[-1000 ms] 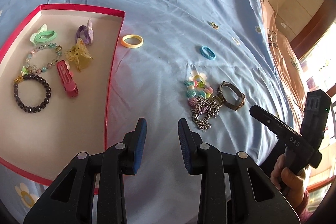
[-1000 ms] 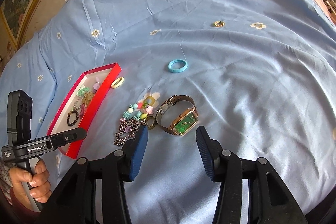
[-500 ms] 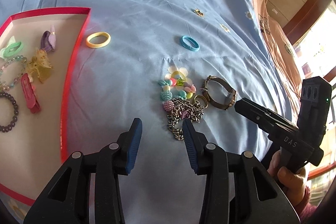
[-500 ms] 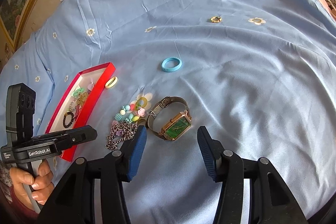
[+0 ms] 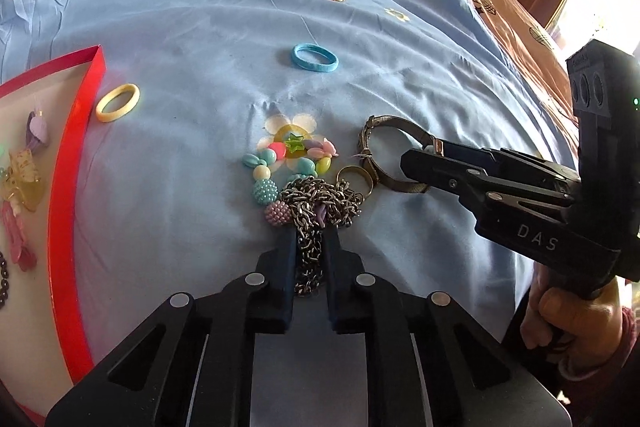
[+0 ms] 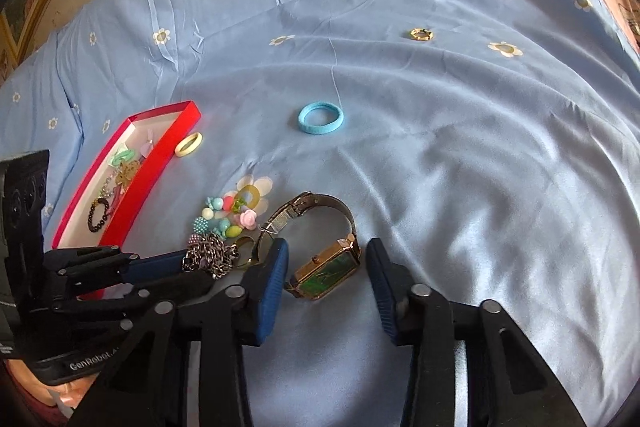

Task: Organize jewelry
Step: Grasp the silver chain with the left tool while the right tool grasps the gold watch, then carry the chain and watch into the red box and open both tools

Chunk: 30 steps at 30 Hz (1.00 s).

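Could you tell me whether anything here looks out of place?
Yes: a small gold ring lies alone far up the bedspread, well apart from the red tray and the other pieces.

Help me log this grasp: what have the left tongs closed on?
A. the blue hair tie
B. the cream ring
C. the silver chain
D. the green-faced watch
C: in the left wrist view the left tongs pinch the silver chain between their pads.
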Available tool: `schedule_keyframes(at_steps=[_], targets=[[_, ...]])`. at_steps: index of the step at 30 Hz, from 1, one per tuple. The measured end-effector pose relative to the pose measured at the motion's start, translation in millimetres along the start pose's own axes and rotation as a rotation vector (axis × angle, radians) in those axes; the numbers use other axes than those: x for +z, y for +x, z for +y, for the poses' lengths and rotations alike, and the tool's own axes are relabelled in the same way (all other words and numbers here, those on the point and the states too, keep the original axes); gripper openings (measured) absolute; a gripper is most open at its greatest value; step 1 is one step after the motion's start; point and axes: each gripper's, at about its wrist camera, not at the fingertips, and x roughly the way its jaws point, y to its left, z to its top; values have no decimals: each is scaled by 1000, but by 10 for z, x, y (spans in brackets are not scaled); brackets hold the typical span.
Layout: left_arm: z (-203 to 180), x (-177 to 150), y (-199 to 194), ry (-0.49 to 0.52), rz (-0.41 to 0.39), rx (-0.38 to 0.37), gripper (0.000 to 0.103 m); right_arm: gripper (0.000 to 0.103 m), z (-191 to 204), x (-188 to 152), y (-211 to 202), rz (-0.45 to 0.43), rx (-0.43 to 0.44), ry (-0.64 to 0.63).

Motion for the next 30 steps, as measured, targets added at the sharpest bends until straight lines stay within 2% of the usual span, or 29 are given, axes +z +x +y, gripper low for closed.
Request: schedule_keyframes(at_steps=[2, 7, 8, 9, 12, 30], targets=[[4, 4, -21, -5, -4, -3, 11, 30, -16, -11, -20, -6, -10, -11], [6, 1, -242, -26, -45, -25, 10, 29, -67, -14, -138, -34, -5, 0], [11, 6, -310, -31, -60, -32, 10, 16, -72, -7, -167, -43, 4, 4], [14, 14, -374, -35, -75, -38, 10, 8, -75, 1, -197, -49, 10, 9], [42, 41, -563, -51, -118, -47, 10, 8, -64, 30, -274, -62, 45, 23], [353, -2, -1422, -145, -303, -50, 9, 8, 394, 113, -480, -104, 128, -51]])
